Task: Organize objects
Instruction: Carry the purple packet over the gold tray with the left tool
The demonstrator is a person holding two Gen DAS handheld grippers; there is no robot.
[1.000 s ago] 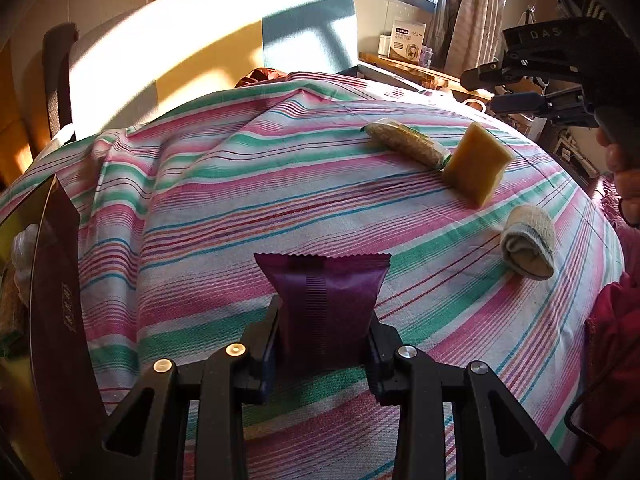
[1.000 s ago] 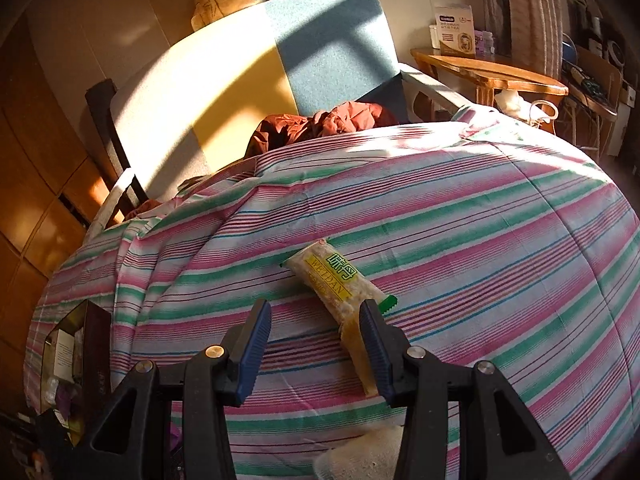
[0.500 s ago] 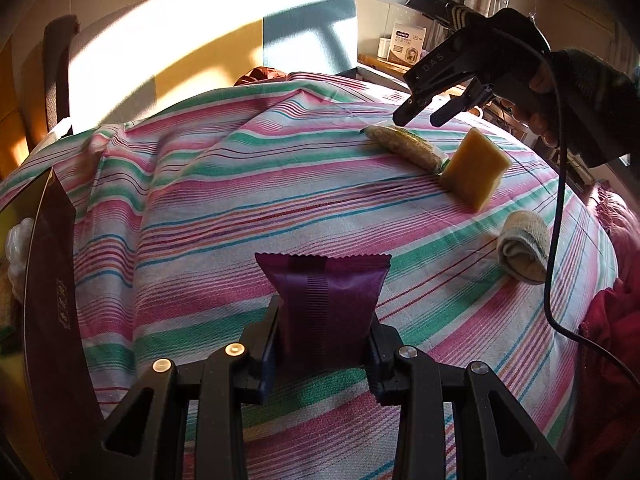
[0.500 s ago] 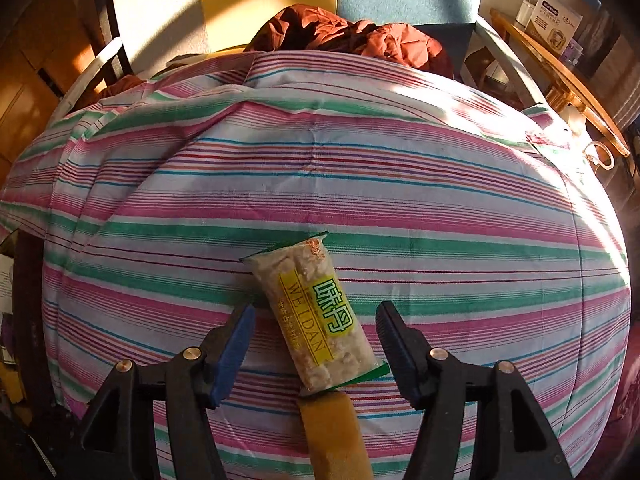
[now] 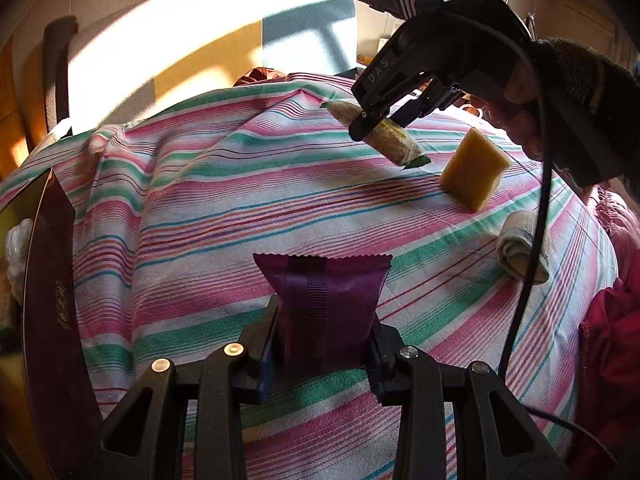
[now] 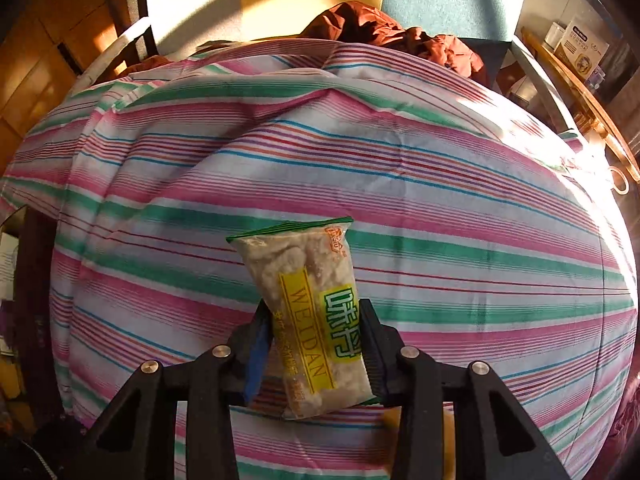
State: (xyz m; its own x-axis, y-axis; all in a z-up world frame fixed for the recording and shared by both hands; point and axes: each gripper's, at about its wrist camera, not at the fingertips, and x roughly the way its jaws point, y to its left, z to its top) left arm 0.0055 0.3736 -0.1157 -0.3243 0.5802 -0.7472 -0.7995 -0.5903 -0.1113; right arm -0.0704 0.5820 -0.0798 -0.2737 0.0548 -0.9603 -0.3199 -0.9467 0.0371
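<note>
My left gripper is shut on a dark purple snack packet, held upright just above the striped tablecloth. At the far right, my right gripper points steeply down at a clear rice-snack packet with a yellow and green label. In the right wrist view its jaws are closing and both pads of the right gripper press the sides of this packet. A yellow block stands just right of it, and a rolled beige cloth lies nearer.
A dark open box with items inside stands at the table's left edge. A chair with a red garment is behind the table, a wooden side table to the right. A person's hand and a cable hang over the right side.
My right gripper dropped over the rice-snack packet, widened, then closed on its sides. The packet has shifted a little left of the yellow block. My left gripper and purple packet stayed still.
</note>
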